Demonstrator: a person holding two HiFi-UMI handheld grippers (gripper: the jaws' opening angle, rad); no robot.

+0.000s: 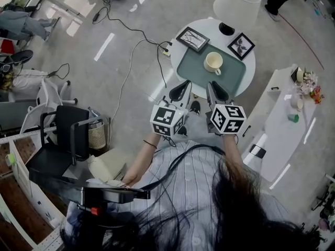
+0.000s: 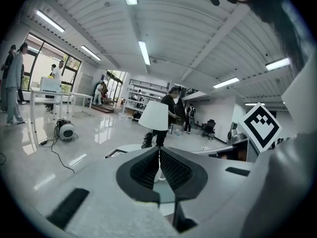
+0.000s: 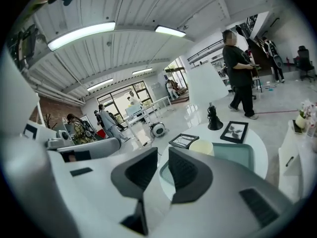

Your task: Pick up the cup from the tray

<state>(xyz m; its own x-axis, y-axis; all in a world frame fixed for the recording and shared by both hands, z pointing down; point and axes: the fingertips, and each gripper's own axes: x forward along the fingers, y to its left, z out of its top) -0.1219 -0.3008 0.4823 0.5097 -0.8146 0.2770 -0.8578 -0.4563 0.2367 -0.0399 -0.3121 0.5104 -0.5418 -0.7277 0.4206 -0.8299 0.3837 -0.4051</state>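
A cream cup (image 1: 213,61) with a handle stands upright on a grey-green tray (image 1: 236,78) on a small round white table (image 1: 208,25). Both grippers hover side by side over the table's near edge, short of the cup. My left gripper (image 1: 181,89) is shut and holds nothing; in its own view the jaws (image 2: 159,152) meet and hide the cup. My right gripper (image 1: 216,91) is also shut and empty. In the right gripper view the cup (image 3: 201,147) and tray (image 3: 243,155) lie just beyond the jaws (image 3: 163,158).
Two framed pictures (image 1: 192,38) (image 1: 241,45) lie at the tray's far side beside a lamp with a white shade (image 1: 237,1). A low white bench (image 1: 282,132) with small items is to the right. Cables (image 1: 131,51) trail on the floor at left. People (image 3: 240,66) stand in the background.
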